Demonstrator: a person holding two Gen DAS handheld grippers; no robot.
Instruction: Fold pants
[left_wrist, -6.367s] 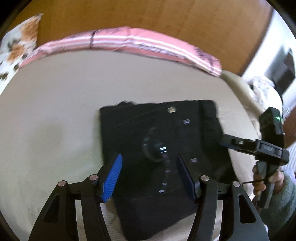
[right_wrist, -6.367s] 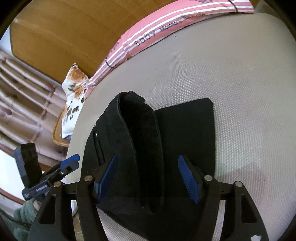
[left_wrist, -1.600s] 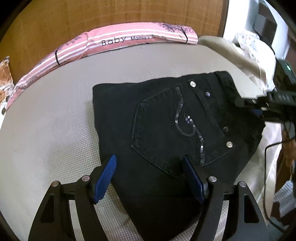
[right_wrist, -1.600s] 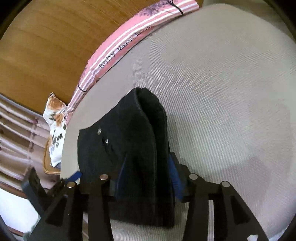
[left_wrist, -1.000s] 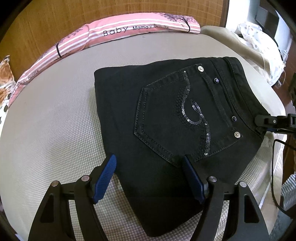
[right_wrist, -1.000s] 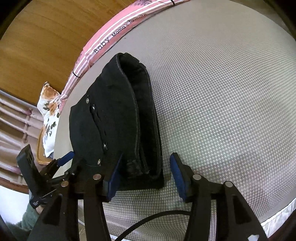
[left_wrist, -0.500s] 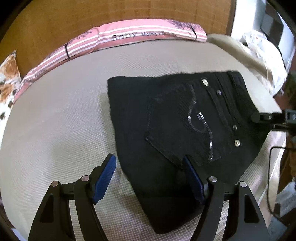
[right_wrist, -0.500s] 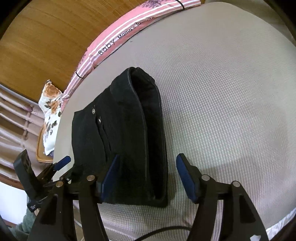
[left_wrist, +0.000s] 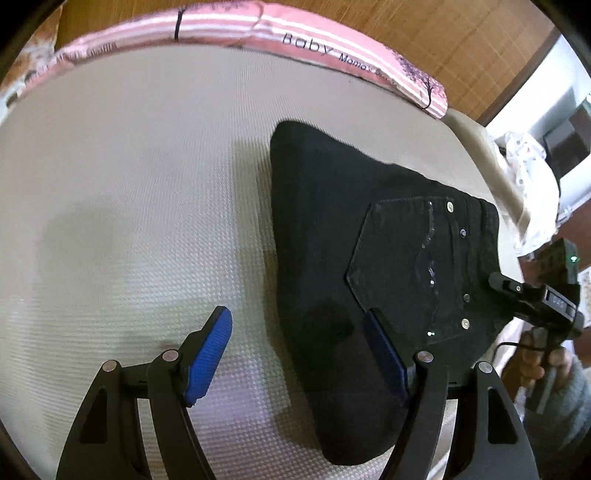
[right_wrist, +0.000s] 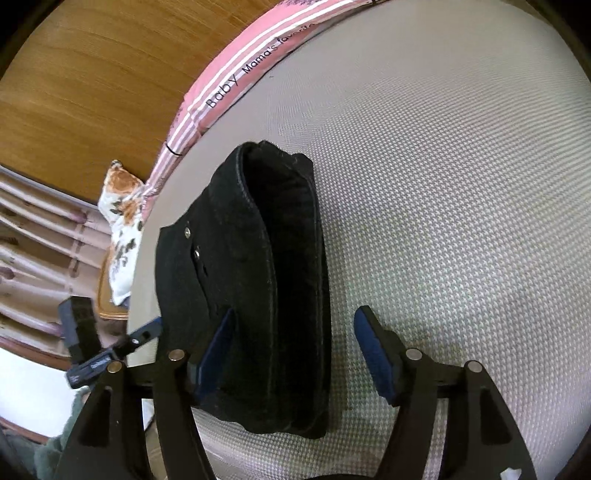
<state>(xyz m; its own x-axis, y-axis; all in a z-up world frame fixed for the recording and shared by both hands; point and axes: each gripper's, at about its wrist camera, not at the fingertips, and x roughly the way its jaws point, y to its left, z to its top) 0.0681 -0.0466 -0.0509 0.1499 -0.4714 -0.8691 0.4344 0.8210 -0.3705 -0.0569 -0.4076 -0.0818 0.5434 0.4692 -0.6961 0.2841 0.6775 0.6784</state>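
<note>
Jaws of both grippers stand apart, gripping nothing; the right gripper (right_wrist: 291, 354) has just been opening. Both angle downward over the folded black pants (left_wrist: 369, 258), which lie right of centre on the mattress (left_wrist: 129, 184) under the left gripper (left_wrist: 297, 354).

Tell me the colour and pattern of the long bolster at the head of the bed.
Pink with white stripes, clearest in the left wrist view.

Two close downward views, shared pants (left_wrist: 369, 258)
</note>
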